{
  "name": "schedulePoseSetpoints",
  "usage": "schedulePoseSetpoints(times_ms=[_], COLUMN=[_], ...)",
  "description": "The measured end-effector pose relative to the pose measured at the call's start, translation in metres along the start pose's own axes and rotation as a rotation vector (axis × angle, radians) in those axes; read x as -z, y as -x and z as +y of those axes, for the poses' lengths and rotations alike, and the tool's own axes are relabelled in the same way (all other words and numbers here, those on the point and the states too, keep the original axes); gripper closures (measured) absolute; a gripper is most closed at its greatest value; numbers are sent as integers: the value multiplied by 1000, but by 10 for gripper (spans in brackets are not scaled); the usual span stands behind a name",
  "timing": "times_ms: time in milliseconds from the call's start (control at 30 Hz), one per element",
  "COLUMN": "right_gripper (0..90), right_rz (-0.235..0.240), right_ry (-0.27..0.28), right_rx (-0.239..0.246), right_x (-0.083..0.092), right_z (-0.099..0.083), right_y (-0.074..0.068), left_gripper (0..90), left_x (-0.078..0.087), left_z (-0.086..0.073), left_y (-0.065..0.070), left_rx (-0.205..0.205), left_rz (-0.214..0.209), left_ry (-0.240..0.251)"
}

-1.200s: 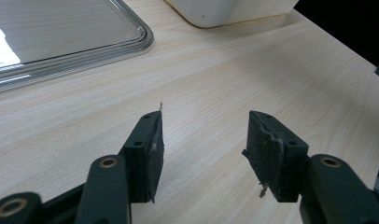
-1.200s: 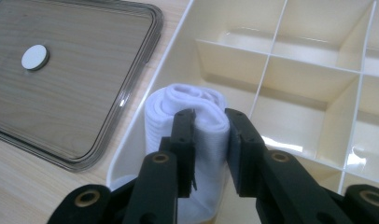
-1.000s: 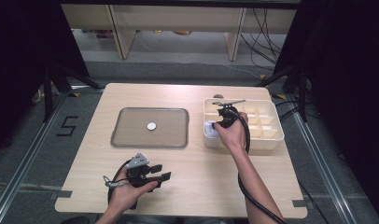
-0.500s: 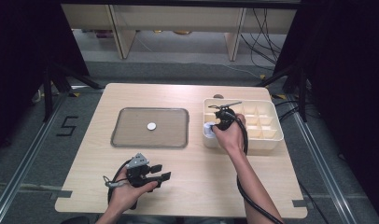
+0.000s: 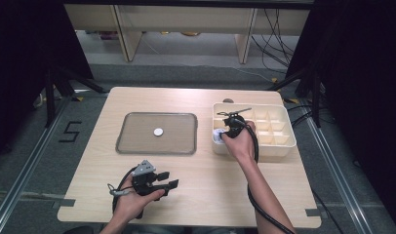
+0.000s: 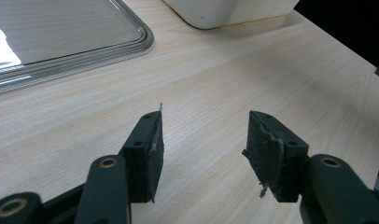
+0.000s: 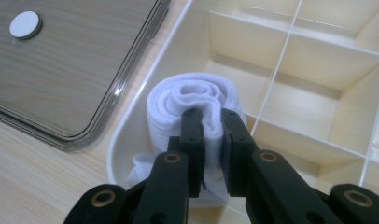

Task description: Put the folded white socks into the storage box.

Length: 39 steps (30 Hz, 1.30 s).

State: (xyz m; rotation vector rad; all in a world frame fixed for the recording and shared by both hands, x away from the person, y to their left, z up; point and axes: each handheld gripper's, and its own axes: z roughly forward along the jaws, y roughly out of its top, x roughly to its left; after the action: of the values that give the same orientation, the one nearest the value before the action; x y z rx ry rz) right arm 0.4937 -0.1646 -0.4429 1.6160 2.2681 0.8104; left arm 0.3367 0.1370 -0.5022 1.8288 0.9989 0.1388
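One rolled white cloth (image 7: 190,109) sits in the near-left corner compartment of one divided bin (image 5: 279,146), pinched at its rim by the right gripper (image 7: 207,116), whose jaws have just been closing on it. The left gripper (image 6: 204,140) rests low over bare wood, jaws spread on nothing. One clear tray (image 5: 157,148) holds one white disc (image 5: 158,131). The pale wooden table (image 5: 206,195) lies open along its near edge; dark floor surrounds it.
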Motion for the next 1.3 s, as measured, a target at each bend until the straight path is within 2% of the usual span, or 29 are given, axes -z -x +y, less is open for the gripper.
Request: schedulePoseSetpoints(times_ms=[33, 67, 100, 167, 267, 467, 500, 667, 733, 767, 800, 833, 867, 900, 933, 967, 1033, 1067, 1100, 1200, 1300], right_gripper=[817, 817, 818, 821, 824, 833, 831, 787, 722, 693, 693, 680, 660, 647, 639, 646, 656, 680, 757, 800, 831], right_rz=[-3, -3, 1, -5, -8, -12, -3, 16, 5, 4, 4, 9, 36, 42, 46, 55, 51, 60, 67, 76, 82], right_ry=[-11, -11, 8, -22, -8, -41, -22, -13, 13, 37, 37, 69, 75, 79, 82, 79, 72, 59, 54, 49, 34], right_rx=[-21, -21, 8, -29, -7, -29, -3, -7, -10, 4, 4, 20, 3, 29, 27, 47, 53, 39, 20, 33, 2], right_x=[0, 0, -1, 0, -2, -4, -5, -1, 10, 13, 13, 15, 18, 17, 15, 10, 6, 5, 1, -2, -3], right_z=[-1, -1, -2, -3, -5, -8, -8, -4, 1, 3, 3, 5, 8, 8, 9, 8, 8, 6, 5, 2, 0], right_y=[-1, -1, 0, -3, -1, -2, 0, 2, 1, 1, 1, 1, -4, -4, -4, -6, -6, -7, -7, -5, -3], left_gripper=[457, 457, 457, 457, 456, 456, 456, 456, 456, 456, 456, 456, 455, 455, 455, 455, 455, 455, 455, 454, 454], left_x=[0, 0, 0, 0, 0, 0, 0, 1, 1, 2, 2, 1, 1, 1, 1, 1, 2, 2, 1, 1, 1], left_z=[0, 0, 0, 0, 0, 1, 1, 1, 1, 1, 1, 1, 1, 1, 1, 1, 1, 1, 1, 1, 1], left_y=[0, 0, 0, 1, 1, 1, 1, 1, 1, 2, 2, 1, 1, 1, 2, 1, 2, 2, 1, 1, 1], left_rx=[-1, -1, -3, -5, -4, 0, -2, -4, -2, -6, -6, -4, -4, -3, 1, -1, 1, 2, -1, 0, 0], left_rz=[0, 0, 0, 3, -3, -1, -3, -2, 4, 13, 13, -3, -3, -3, -3, 3, 15, 10, -1, -4, -3], left_ry=[-2, -2, -5, -4, -4, 3, 4, 3, 8, 0, 0, 4, 3, 3, 3, 7, 1, 4, 4, 3, 3])
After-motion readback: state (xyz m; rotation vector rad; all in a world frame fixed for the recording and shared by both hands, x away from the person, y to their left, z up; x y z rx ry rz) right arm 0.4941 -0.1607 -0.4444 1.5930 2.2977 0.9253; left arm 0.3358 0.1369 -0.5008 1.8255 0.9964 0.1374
